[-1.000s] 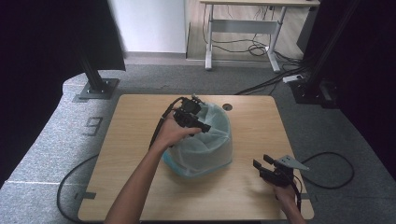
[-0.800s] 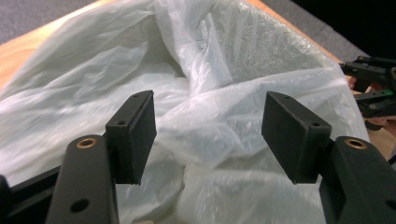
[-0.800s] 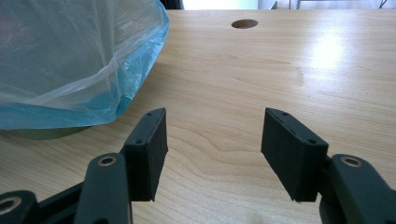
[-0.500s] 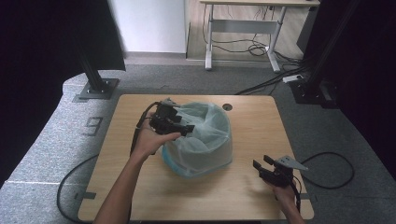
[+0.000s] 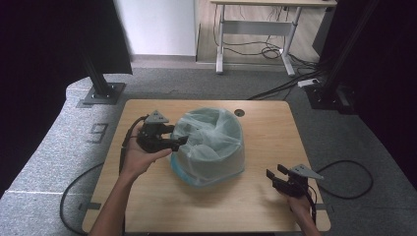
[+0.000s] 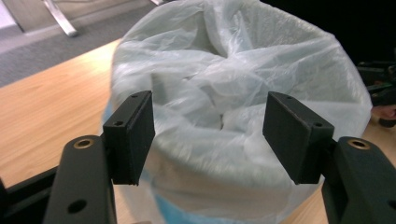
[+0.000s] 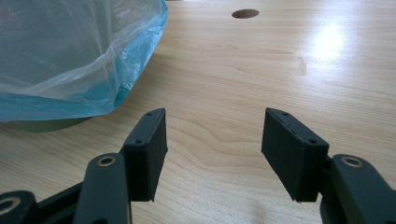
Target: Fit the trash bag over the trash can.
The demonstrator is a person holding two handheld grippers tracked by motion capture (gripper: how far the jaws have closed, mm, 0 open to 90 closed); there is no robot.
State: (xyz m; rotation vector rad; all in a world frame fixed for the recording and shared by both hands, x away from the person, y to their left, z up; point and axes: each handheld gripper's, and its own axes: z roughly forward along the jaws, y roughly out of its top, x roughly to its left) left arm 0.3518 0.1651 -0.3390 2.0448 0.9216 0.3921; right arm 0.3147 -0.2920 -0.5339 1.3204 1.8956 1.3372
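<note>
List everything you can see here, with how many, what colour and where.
bin with plastic bag liner: one, pale translucent bag over a blue-edged bin, middle of the table
table: one, light wood, centre of the scene, round hole near its far edge
desk: one, pale frame, far side of the room, loose cables under it
black stands: two, dark, on the grey floor at the far left and far right of the table
left gripper: one, black, jaws open, at the bag's left side
right gripper: one, black, jaws open, near the table's right front corner
person's forearms: two, from the near edge
</note>
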